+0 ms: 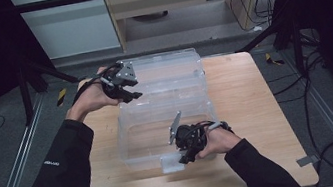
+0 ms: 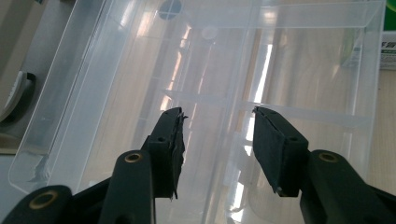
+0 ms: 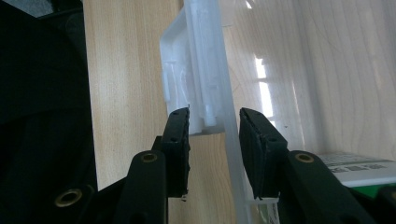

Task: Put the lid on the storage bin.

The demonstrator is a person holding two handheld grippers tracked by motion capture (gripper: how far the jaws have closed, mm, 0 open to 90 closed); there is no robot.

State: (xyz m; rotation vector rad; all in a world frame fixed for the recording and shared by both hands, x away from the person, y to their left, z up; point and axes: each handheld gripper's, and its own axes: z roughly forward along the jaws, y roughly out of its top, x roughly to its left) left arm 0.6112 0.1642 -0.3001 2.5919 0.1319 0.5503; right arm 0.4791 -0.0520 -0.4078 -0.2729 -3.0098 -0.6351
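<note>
A clear plastic storage box [image 1: 135,151] stands on the wooden table [image 1: 248,111], its hinged lid [image 1: 171,70] laid open behind it. My left gripper [image 1: 132,95] hovers at the lid's left edge. In the left gripper view, this gripper [image 2: 217,126] is open above the clear lid [image 2: 289,60], with nothing pressed between the pads. My right gripper [image 1: 185,160] is at the box's front wall, beside the latch [image 1: 171,163]. In the right gripper view, the right gripper [image 3: 215,126] is shut on the front wall [image 3: 232,140] just below the white latch [image 3: 187,70].
A white and green packet [image 3: 359,168] lies past the box wall; I also see this packet [image 2: 387,51] at the edge of the left gripper view. Bare tabletop lies to the right of the box. Black frame bars and cables surround the table.
</note>
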